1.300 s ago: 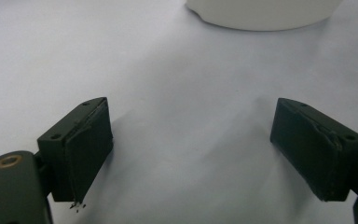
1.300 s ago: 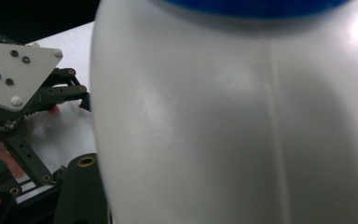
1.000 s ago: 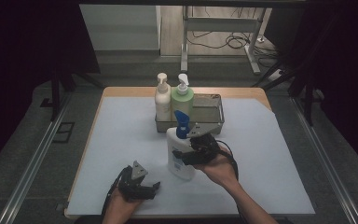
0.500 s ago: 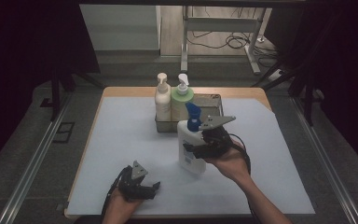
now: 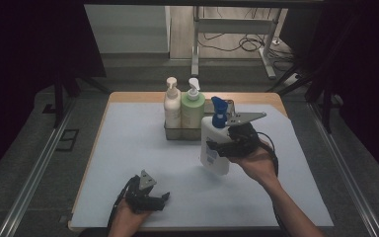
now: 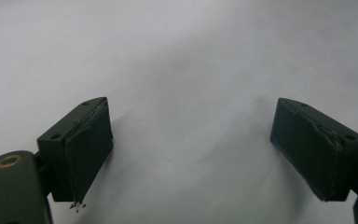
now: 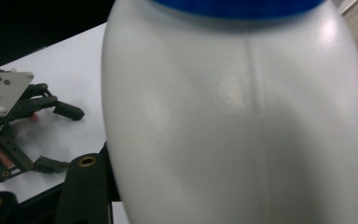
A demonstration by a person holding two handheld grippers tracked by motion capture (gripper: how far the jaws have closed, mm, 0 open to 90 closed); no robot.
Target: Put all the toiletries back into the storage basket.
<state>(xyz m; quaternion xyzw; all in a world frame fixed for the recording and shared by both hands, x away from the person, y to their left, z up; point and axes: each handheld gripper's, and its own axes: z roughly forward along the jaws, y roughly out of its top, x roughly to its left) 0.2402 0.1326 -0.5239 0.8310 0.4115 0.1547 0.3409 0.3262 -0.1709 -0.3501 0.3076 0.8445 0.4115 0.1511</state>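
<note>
A white pump bottle [image 5: 214,147] with a blue pump head [image 5: 219,105] hangs upright above the white table mat [image 5: 138,148], held in my right gripper [image 5: 216,149], which is shut on its body. Up close, the right gripper view looks onto that bottle's white side [image 7: 233,121] with its blue collar at the top. My left gripper [image 5: 154,201] rests near the table's front edge, open, nothing between its pads [image 6: 86,149]. It also lies at the left of the right gripper view as the left gripper [image 7: 37,135].
A grey tray [image 5: 177,132] at the back middle holds a cream pump bottle [image 5: 171,106] and a green pump bottle [image 5: 193,107]. The lifted bottle hangs just right of them. Dark floor and rails surround the table.
My right gripper has carried the white bottle up and to the right, toward the tray. The left gripper has stayed in place.
</note>
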